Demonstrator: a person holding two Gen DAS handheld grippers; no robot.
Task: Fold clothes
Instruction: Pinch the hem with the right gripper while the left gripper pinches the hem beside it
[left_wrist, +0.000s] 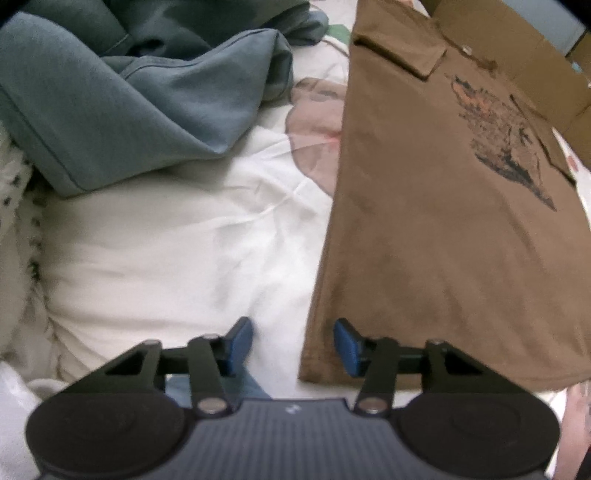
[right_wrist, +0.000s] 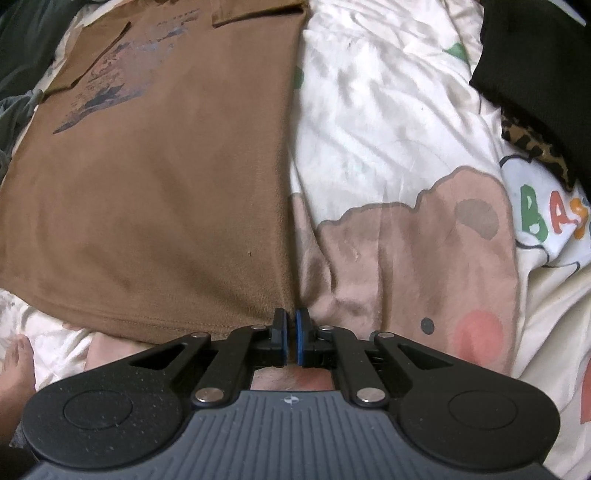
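Brown short-sleeved polo shirt with a dark chest print (left_wrist: 454, 236), sleeves folded in, laid flat on a white quilt with cartoon bear print (left_wrist: 177, 243). Lower left corner of the shirt between the spread blue-padded fingers of the left gripper (left_wrist: 293, 345); jaws wide apart, nothing clamped. Lower right corner at the tips of the right gripper (right_wrist: 290, 341); pads nearly together, a thin gap visible; hold on the hem edge: cannot tell.

Crumpled grey-blue garment (left_wrist: 122, 99) heaped beyond the left gripper, well apart from the shirt's left edge. Cardboard box (left_wrist: 546, 70) just past the collar. Black cloth (right_wrist: 543, 74) and a leopard-pattern fabric (right_wrist: 535, 151) at the far right of the quilt, clear of the shirt. Bare foot (right_wrist: 16, 373) beside the near hem, left of the right gripper.

Both grippers low over the bed, pointed along the shirt toward its collar.
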